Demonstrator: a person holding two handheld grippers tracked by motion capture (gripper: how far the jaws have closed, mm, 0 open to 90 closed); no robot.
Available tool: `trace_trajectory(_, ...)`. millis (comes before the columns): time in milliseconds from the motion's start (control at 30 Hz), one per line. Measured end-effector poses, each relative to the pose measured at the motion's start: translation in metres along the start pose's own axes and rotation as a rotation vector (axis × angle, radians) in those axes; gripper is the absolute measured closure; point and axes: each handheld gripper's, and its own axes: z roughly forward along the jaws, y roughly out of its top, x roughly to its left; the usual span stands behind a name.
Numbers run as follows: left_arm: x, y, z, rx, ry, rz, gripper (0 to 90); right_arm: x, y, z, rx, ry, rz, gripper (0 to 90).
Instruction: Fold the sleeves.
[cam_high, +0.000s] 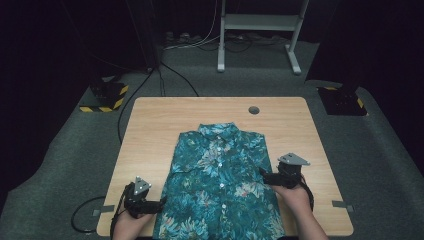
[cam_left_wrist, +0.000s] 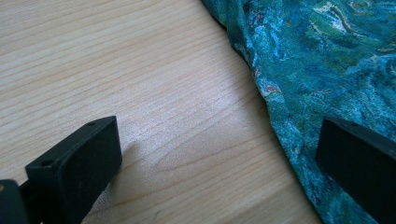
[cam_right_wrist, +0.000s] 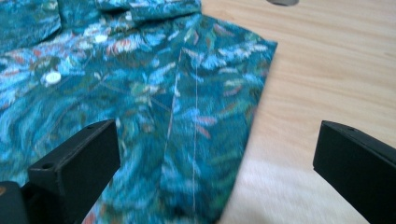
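A teal floral shirt (cam_high: 220, 185) is laid flat on the tabletop (cam_high: 150, 130). The left gripper (cam_high: 159, 202) and right gripper (cam_high: 263, 175) are held at its side edges, jaws spread wide, nothing pinched.

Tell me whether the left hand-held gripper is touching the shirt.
Cannot tell. In the left gripper view the left hand-held gripper stands open astride the shirt edge, one jaw over fabric; contact unclear.

Soft printed cloth shirt (cam_high: 220, 180) on smooth, matt pale-wood table (cam_high: 150, 130).
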Motion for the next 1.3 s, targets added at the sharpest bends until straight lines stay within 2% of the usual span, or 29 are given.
trace_trajectory(267,0.0,0.0,0.0,0.0,0.0,-0.001,0.9,-0.006,-0.022,-0.018,0.024,-0.02,-0.016,0.2)
trace_trajectory(633,0.0,0.0,0.0,0.0,0.0,0.0,0.8,-0.009,-0.043,-0.037,0.048,-0.035,-0.03,0.2)
trace_trajectory(867,0.0,0.0,0.0,0.0,0.0,0.0,0.9,-0.01,-0.06,-0.045,0.093,-0.055,-0.05,0.2)
trace_trajectory(1000,0.0,0.0,0.0,-0.001,-0.001,0.0,0.9,-0.008,-0.063,-0.047,0.093,-0.061,-0.056,0.3)
trace_trajectory(1300,0.0,0.0,0.0,-0.001,-0.003,0.003,0.9,-0.008,-0.063,-0.045,0.133,-0.054,-0.054,0.4)
